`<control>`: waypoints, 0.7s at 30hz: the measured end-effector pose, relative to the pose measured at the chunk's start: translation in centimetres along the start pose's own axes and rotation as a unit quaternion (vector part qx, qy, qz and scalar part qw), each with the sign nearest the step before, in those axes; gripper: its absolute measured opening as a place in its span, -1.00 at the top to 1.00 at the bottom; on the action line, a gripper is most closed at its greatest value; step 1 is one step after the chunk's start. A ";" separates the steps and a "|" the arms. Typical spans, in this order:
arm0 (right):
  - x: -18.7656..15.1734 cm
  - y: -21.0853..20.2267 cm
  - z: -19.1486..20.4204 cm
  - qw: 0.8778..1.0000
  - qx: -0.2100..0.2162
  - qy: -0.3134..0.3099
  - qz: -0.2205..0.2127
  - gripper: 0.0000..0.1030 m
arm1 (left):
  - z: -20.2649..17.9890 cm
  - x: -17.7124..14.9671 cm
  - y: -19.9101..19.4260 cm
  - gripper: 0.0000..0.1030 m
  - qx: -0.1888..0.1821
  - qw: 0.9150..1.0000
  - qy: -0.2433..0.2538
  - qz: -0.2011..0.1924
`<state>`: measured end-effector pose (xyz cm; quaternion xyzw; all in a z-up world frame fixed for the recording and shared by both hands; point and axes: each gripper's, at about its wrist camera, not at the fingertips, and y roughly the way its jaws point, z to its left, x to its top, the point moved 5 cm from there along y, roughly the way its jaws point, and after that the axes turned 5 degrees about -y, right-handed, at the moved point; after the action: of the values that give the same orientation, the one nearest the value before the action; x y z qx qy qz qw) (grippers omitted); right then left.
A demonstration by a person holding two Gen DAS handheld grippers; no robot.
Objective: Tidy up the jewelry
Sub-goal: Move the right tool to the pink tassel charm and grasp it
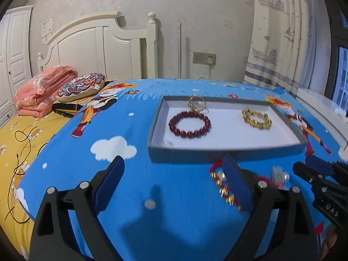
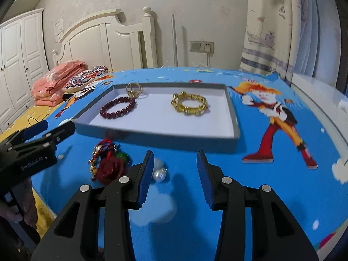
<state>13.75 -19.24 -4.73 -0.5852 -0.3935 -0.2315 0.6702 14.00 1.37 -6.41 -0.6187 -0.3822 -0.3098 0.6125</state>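
Observation:
A grey tray (image 1: 226, 152) with a white floor lies on the blue cartoon sheet. It holds a dark red bead bracelet (image 1: 189, 124), a gold bracelet (image 1: 257, 119) and gold rings (image 1: 196, 103). My left gripper (image 1: 174, 165) stands wide open and empty in front of the tray. A red cord bracelet with gold beads (image 1: 219, 184) lies partly behind its right finger. In the right wrist view my right gripper (image 2: 175, 163) is open with nothing between its fingers. Pearl pieces (image 2: 159, 174) lie beside its left finger, and a red rose and cord pile (image 2: 108, 163) lies further left.
The tray (image 2: 156, 137) sits mid-bed. A folded pink quilt (image 1: 43, 91) and a patterned cushion (image 1: 81, 87) lie by the headboard. A black cord (image 1: 21, 152) trails over the yellow sheet at left. A windowsill (image 2: 322, 100) runs along the right. A person's hand (image 2: 24, 215) holds the left gripper (image 2: 43, 134).

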 end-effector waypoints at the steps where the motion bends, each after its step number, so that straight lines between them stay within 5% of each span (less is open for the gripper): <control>1: -0.4 -0.1 0.2 1.000 0.002 0.001 -0.001 0.22 | 0.0 -0.5 0.0 -0.72 0.002 1.000 0.002 -0.001; 14: -2.3 -1.2 2.8 0.999 0.008 -0.023 -0.032 0.26 | -0.2 -3.6 -1.0 -0.72 0.015 0.999 0.015 -0.028; 21: -2.8 -0.6 3.9 0.999 0.006 -0.046 -0.025 0.52 | 0.4 -3.9 -1.1 -0.72 0.015 0.999 0.008 -0.031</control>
<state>10.67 -15.99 -6.58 -0.5813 -0.4396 -0.2185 0.6489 11.02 1.37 -9.13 -0.5944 -0.4010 -0.3282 0.6150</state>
